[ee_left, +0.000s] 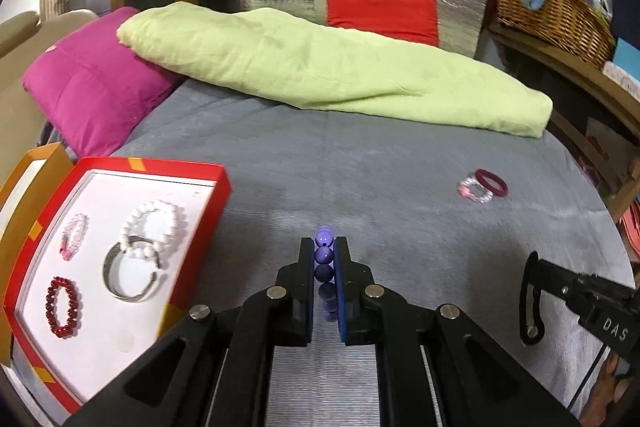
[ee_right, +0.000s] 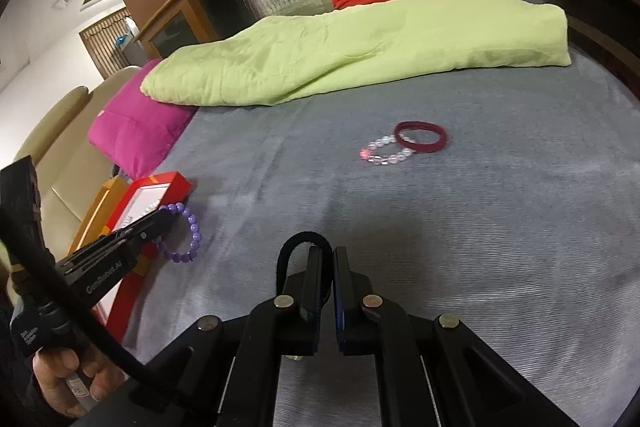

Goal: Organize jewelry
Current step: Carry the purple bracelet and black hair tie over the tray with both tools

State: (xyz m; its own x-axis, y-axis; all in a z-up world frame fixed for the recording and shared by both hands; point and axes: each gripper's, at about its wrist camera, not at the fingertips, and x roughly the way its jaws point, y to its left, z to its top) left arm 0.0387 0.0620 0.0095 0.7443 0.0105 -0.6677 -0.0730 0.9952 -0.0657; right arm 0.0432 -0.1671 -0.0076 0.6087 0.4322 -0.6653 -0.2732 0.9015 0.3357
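A purple round-bead bracelet (ee_left: 324, 259) hangs clamped between the left gripper (ee_left: 324, 247) fingers, above the grey bedspread (ee_left: 360, 163) just beside the red-rimmed white-lined tray (ee_left: 218, 195) at the bed's left edge. The right gripper (ee_right: 324, 259) pinches a black elastic loop (ee_right: 294, 247). Near the bed's right side, a dark red bangle (ee_right: 422, 137) overlaps a clear pink-bead bracelet (ee_right: 384, 153).

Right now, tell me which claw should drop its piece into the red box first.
Left. The left claw, shut on the purple bead bracelet, sits right beside the red box. The right claw, holding the black band, is farther out over the grey bedcover.
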